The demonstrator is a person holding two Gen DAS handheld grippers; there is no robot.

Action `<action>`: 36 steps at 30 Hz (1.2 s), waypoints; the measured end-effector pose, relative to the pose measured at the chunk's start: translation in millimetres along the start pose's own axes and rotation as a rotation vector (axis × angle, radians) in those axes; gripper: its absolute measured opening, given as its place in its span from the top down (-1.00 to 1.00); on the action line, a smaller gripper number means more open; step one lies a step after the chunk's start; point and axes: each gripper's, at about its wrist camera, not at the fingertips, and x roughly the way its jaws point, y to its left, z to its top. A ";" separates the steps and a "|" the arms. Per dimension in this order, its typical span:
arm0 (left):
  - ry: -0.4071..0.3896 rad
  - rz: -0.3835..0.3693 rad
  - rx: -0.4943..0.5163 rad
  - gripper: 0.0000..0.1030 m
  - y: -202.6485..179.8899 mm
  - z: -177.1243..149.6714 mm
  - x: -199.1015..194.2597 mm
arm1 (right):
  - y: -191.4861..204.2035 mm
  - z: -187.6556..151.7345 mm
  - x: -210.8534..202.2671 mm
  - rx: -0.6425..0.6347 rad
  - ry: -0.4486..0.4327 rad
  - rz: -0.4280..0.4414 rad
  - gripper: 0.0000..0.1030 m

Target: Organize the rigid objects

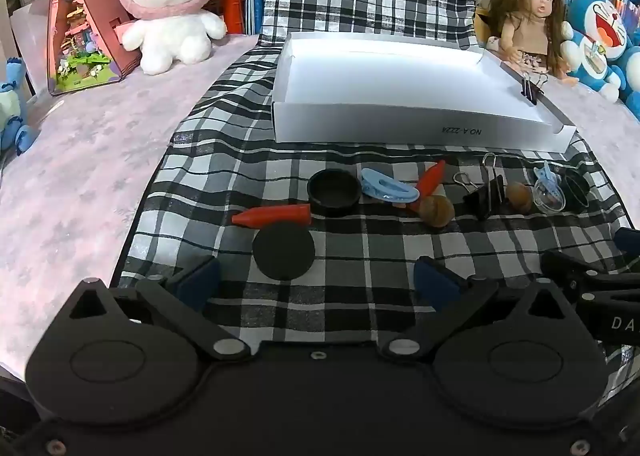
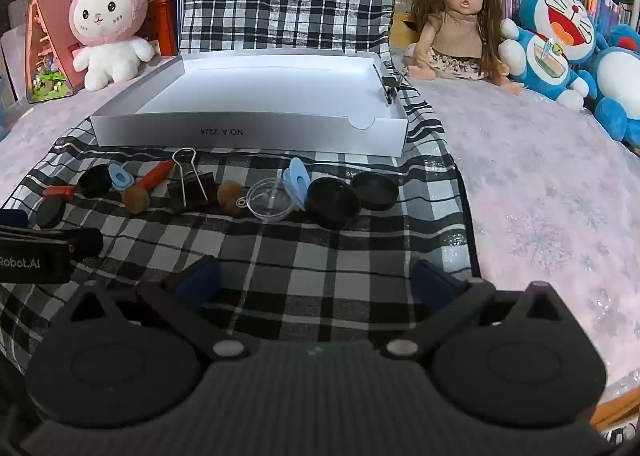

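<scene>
A shallow white box (image 1: 420, 124) (image 2: 248, 136) lies open and empty on a checked cloth, a binder clip (image 1: 530, 90) on its right wall. In front of it lies a row of small objects: black lids (image 1: 334, 192) (image 1: 284, 252) (image 2: 334, 200), red crayons (image 1: 272, 215) (image 1: 430, 180), blue clips (image 1: 386, 186) (image 2: 298, 180), walnuts (image 1: 438, 210) (image 2: 230, 192), a black binder clip (image 1: 486, 192) (image 2: 192, 186), a clear cup (image 2: 269, 202). My left gripper (image 1: 316, 280) is open and empty, just short of the flat black lid. My right gripper (image 2: 316, 280) is open and empty, short of the row.
A pink rabbit plush (image 1: 172, 4), a model house (image 1: 82, 28), a doll (image 2: 456, 20) and blue plush toys (image 2: 556, 40) stand behind the box. The checked cloth (image 1: 360, 256) lies on a pink sheet (image 2: 540, 196). Books line the back.
</scene>
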 end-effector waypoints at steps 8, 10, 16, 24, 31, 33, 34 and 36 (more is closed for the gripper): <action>-0.005 -0.001 -0.005 -1.00 -0.6 -1.1 -1.3 | 0.0 0.4 0.1 -0.002 0.002 -0.001 -1.00; -0.006 -0.001 -0.005 -1.00 -0.7 -1.9 -2.3 | 0.1 0.4 0.1 -0.002 0.003 -0.001 -1.00; 0.003 -0.003 -0.004 -1.00 0.2 0.0 0.0 | 0.1 0.4 0.1 -0.002 0.003 -0.001 -1.00; 0.004 -0.003 -0.004 -1.00 0.2 0.1 0.0 | 0.2 0.8 0.3 0.000 0.007 -0.002 -1.00; 0.004 -0.003 -0.004 -1.00 0.2 0.1 0.1 | 0.2 1.2 0.5 0.001 0.008 -0.002 -1.00; 0.005 -0.003 -0.004 -1.00 0.2 0.1 0.1 | 0.3 0.9 0.4 0.000 0.009 -0.002 -1.00; 0.005 -0.003 -0.004 -1.00 0.2 0.1 0.1 | 0.4 0.9 0.4 0.000 0.009 -0.002 -1.00; 0.005 -0.003 -0.004 -1.00 0.1 0.1 0.1 | 0.4 0.9 0.4 0.000 0.009 -0.002 -1.00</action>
